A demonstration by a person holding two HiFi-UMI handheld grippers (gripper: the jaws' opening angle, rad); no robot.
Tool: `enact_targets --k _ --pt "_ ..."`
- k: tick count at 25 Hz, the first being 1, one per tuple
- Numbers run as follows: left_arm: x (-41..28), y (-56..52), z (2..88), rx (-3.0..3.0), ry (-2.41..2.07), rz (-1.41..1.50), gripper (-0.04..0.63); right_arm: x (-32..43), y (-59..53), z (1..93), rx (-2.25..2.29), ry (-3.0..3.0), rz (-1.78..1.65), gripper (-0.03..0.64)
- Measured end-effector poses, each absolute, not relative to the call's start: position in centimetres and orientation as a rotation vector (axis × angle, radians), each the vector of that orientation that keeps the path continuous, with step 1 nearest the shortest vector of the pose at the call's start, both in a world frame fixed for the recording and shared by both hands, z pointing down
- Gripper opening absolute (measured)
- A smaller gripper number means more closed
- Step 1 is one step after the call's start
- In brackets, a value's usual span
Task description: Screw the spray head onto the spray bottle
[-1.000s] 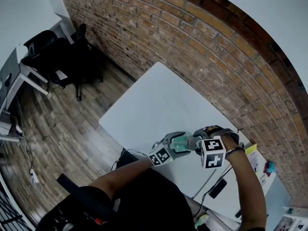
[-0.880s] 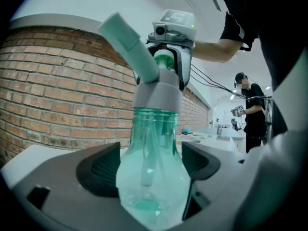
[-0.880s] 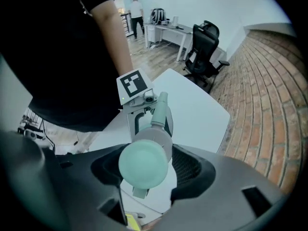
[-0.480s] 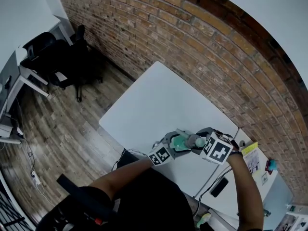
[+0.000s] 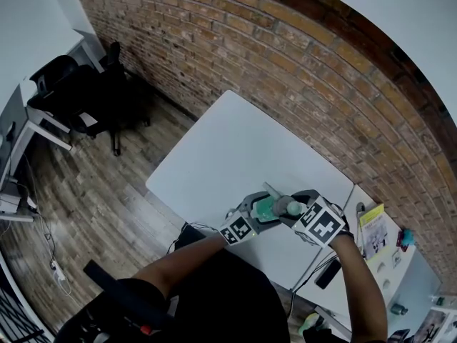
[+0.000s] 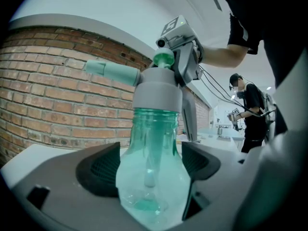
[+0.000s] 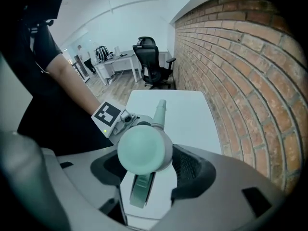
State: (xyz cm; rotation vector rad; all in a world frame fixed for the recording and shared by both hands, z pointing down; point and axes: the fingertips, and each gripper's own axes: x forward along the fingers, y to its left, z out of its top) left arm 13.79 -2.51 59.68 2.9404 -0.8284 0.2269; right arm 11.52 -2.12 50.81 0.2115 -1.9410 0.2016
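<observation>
The left gripper (image 5: 255, 213) sat low in the middle of the head view, at the near edge of a white table (image 5: 228, 141). Its jaws stood wide and squeezed the round belly of the green bottle (image 6: 153, 148). The bottle stood up straight in the middle of the left gripper view. The head (image 6: 157, 88) sat on top of the bottle's neck, and its nose pointed to the left of that view, toward the brick wall (image 6: 43, 90). The right gripper (image 7: 150, 172) came down on the head from above. Its jaws sat tight on both sides of the head, and the head's round green top filled the middle of the right gripper view. A person (image 6: 250, 109) stood far off at the right.
</observation>
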Motion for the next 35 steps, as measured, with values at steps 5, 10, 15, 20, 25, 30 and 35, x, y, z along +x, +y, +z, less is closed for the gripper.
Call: enact_targets --k 5,10,15,20,25,30,35 --pt "13.8 -2.5 59.7 2.939 -0.828 0.225 0.381 11.6 -1.8 50.7 0.269 -1.906 0.126 0.259" --pt "13.9 -2.5 59.8 2.939 -0.828 0.231 0.382 11.6 -1.8 51.1 0.279 -1.891 0.071 0.259" --pt "13.9 -2.5 59.8 2.939 -0.822 0.235 0.381 11.6 -1.9 50.7 0.221 -1.891 0.000 0.262" --pt "13.8 -2.5 59.8 2.939 -0.826 0.234 0.381 11.1 -1.9 49.1 0.080 -1.860 -0.130 0.262" --pt "13.9 -2.6 59.9 2.934 -0.830 0.234 0.382 11.6 -1.4 49.6 -0.157 -1.706 -0.321 0.262" --pt "14.0 -2.5 59.8 2.931 -0.831 0.229 0.382 11.8 -1.4 50.7 -0.251 -1.618 -0.382 0.262" --pt "13.8 -2.5 59.7 2.930 -0.829 0.225 0.382 11.5 -1.2 50.9 -0.278 -1.635 -0.342 0.262"
